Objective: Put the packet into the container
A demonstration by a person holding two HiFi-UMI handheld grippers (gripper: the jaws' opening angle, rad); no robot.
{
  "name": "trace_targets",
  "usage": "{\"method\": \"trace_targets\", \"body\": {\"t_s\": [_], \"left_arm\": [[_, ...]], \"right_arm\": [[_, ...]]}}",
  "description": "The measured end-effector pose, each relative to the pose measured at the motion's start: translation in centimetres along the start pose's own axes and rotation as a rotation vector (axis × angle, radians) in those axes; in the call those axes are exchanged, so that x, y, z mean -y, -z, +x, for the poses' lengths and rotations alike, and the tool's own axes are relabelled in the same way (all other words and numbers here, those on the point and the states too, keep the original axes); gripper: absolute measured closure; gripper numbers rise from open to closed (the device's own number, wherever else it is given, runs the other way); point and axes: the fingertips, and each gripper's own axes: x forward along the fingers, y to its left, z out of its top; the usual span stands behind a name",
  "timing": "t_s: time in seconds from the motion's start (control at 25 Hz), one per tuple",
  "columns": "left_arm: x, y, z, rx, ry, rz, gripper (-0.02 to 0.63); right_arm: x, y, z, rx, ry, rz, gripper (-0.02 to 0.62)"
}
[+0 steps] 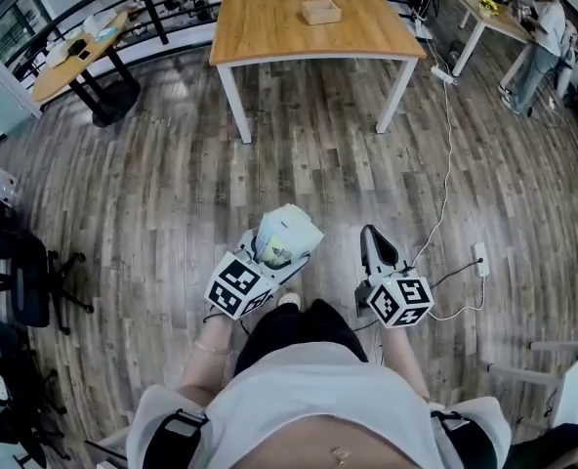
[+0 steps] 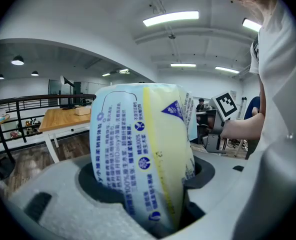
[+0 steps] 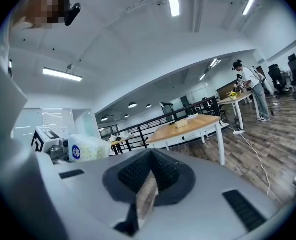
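Observation:
A soft packet [image 1: 289, 228] with blue print and a yellow stripe sits between the jaws of my left gripper [image 1: 279, 250], held close in front of the person's body above the wood floor. In the left gripper view the packet [image 2: 138, 149] stands upright and fills the gap of the left gripper [image 2: 148, 189], whose pads press its sides. My right gripper [image 1: 373, 244] is beside it, shut and empty; its jaws [image 3: 147, 189] meet in a thin seam. A small tan box [image 1: 320, 11] lies on the far wooden table [image 1: 269, 37], well away from both grippers.
A white cable runs across the floor to a power strip [image 1: 480, 258] at the right. A black office chair [image 1: 30, 272] stands at the left, a round table [image 1: 74, 52] at the back left. A person [image 1: 543, 37] works at a desk at the back right.

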Motion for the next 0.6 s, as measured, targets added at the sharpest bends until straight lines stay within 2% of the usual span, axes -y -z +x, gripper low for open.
{"method": "trace_targets", "body": {"t_s": [0.36,0.6], "left_arm": [[-4.0,-0.8,0.1,-0.003,0.016,0.051,0.290],[-7.1,-1.5,1.2,0.002,0.023,0.055,0.290]], "right_arm": [[-0.2,-0.2,4.3,0.033,0.016,0.026,0.584],[-0.5,-0.7,8.0,0.036,0.008,0.026,0.584]]}}
